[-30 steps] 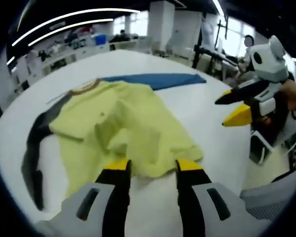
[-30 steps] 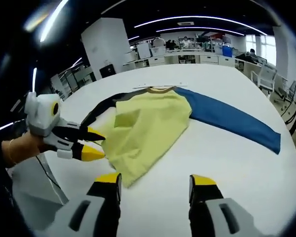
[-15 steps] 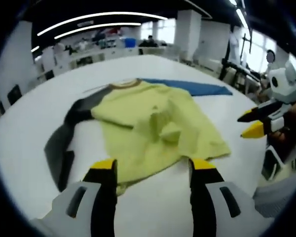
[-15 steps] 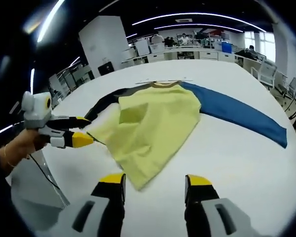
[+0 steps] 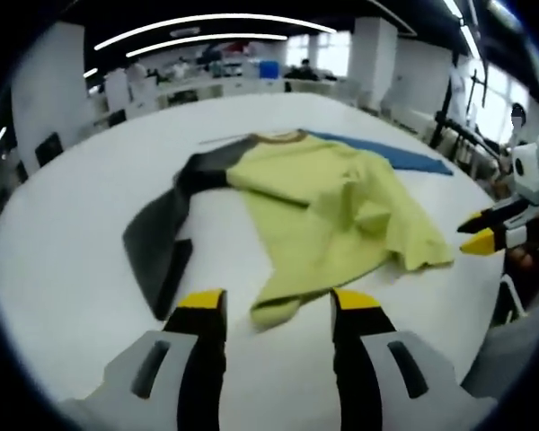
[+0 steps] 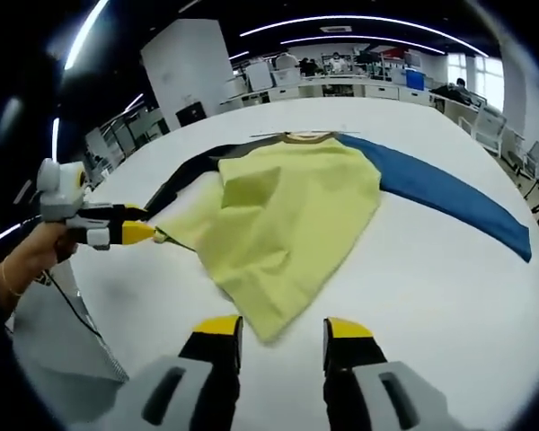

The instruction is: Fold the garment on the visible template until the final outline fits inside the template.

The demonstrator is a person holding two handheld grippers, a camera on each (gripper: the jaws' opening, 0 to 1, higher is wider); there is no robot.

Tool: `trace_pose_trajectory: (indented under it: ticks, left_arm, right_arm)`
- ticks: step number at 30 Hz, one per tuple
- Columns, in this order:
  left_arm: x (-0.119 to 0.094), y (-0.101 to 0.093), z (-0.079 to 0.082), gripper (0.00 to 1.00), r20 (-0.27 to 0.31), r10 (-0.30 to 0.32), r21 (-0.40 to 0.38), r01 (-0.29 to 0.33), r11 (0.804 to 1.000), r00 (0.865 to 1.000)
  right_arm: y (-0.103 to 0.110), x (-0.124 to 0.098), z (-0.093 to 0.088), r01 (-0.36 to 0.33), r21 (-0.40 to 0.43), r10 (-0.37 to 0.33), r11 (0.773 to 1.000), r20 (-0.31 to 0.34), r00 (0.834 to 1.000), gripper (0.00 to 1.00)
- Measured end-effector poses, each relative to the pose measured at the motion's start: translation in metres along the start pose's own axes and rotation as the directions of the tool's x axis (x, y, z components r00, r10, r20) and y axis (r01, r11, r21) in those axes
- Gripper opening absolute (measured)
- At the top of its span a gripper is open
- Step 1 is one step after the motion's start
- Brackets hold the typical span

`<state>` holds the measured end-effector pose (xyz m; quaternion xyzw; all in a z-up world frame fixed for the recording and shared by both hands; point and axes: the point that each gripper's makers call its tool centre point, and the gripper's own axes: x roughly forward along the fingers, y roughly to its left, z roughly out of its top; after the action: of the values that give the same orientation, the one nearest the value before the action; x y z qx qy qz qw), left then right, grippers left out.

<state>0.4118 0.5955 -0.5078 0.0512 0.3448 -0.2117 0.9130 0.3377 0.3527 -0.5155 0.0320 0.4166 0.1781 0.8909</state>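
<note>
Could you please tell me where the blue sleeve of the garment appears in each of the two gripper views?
Left gripper view: the blue sleeve lies upper right, behind the yellow body, running right.
Right gripper view: the blue sleeve runs from the collar towards the right edge.
Shared landmark: the brown collar, where the sleeve starts.

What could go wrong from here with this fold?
The shirt lies bunched, with a raised crease across its middle; folding now could trap that crease and bulge the outline.
The blue sleeve stretches far out to one side and the grey sleeve is doubled on itself, so either might end up poking out.
The left gripper has open jaws at the hem corner; closing there may catch only the edge and slip.
</note>
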Motion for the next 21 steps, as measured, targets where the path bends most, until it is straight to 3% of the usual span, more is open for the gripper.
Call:
trace_pose_trajectory:
  ticks: [8, 21]
  left_arm:
    - [0.003, 0.015, -0.014, 0.32, -0.026, 0.03, -0.045, -0.031, 0.999, 0.999]
    - [0.008, 0.016, -0.024, 0.2, -0.006, 0.007, -0.082, -0.007, 0.997, 1.0]
  right_arm:
    - [0.004, 0.009, -0.001, 0.024, -0.02, -0.025, 0.999, -0.02, 1.0, 0.28]
    - [0.004, 0.026, -0.01, 0.096, -0.041, -0.098, 0.995, -0.05, 0.994, 0.21]
